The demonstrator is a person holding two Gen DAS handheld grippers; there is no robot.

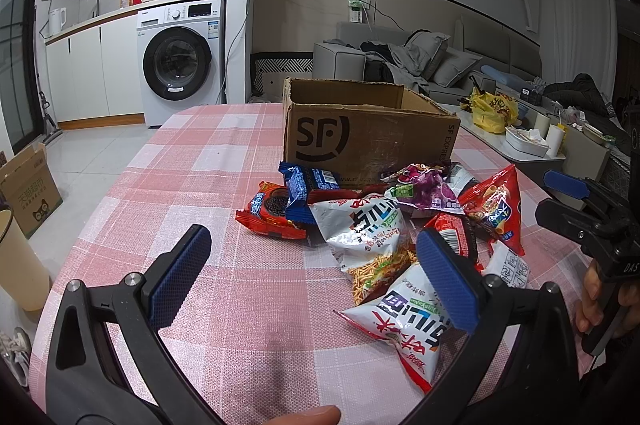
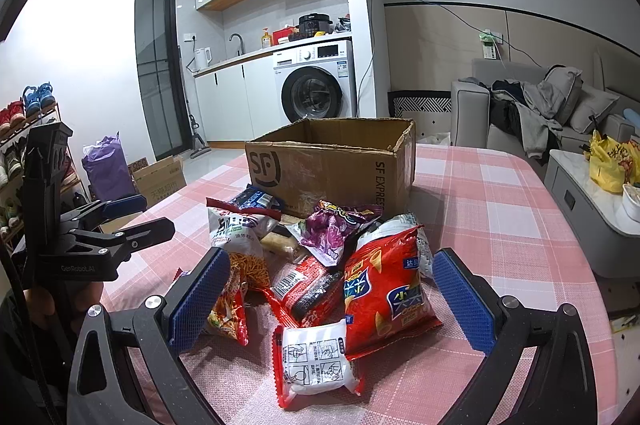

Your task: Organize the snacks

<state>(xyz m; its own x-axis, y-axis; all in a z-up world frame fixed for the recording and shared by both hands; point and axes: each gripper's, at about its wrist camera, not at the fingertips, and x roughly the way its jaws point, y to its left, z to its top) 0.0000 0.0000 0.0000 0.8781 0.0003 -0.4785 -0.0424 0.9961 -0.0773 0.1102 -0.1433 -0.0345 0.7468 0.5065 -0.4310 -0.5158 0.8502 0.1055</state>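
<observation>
Both grippers are spread wide, holding nothing. Snack packets sit piled right ahead of the right gripper, just in front of the cardboard box. The left gripper hovers beside them. Probably light, crinkly, slippery bags, so pinch a sealed edge, not the puffy middle.

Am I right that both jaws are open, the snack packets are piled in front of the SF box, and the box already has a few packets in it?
Not quite. The snack packets all lie on the table in front of the SF box, and the right wrist view shows no packet in what shows of its inside. The rest holds: the left gripper and right gripper both have their jaws open.
</observation>
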